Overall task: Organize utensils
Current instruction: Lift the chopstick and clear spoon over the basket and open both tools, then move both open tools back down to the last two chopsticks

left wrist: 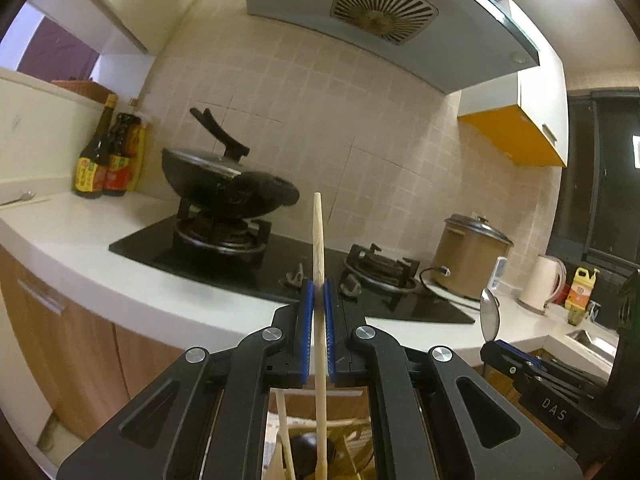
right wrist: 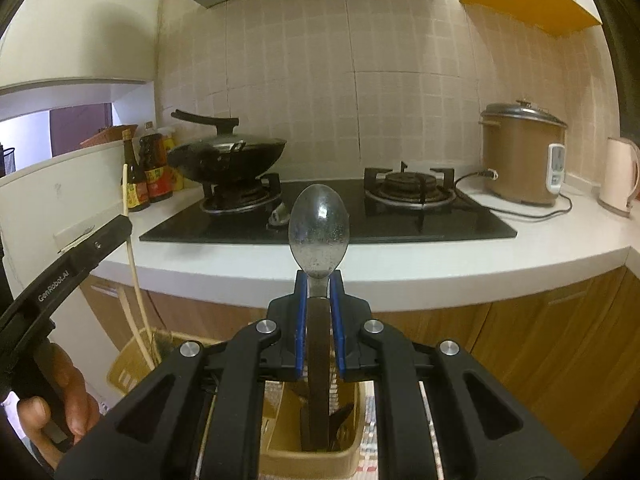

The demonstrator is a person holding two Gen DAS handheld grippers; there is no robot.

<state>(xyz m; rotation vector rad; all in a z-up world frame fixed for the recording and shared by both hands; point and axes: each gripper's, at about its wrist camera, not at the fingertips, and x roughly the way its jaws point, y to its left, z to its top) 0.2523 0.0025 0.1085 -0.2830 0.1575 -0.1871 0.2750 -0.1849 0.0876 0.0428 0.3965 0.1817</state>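
The spoon (right wrist: 319,234) stands upright in the right gripper (right wrist: 319,280), bowl up and handle hanging down into the beige holder (right wrist: 312,454) straight below, its lower end among the dark utensils already in there. The blue pads (right wrist: 301,312) are pinching it at the neck, just under the bowl. It looks like polished steel: stiff, with some weight, and slick, so I'd judge the flat neck the sensible place to grip, since the rounded bowl would slide out from between the pads. To the left of the holder, the left gripper (left wrist: 319,288) is pressed together on a chopstick (left wrist: 319,264), also upright, its top clear above the fingers and its lower end reaching down towards a second, pale slotted basket (right wrist: 130,364) that already has a few sticks in it. The chopstick looks like light wood or bamboo, stiff but thin, easy to twist in the grip, so holding it near the middle as now should keep it steady. A hand (right wrist: 60,396) grips the left tool's handle. Beyond the holder run the wooden cabinet fronts, then the white counter (right wrist: 400,264) with the black hob (right wrist: 320,220), a lidded wok (right wrist: 228,156) on its left burner, sauce bottles (right wrist: 146,172) further left, and a rice cooker (right wrist: 520,156) and kettle (right wrist: 620,176) to the right.
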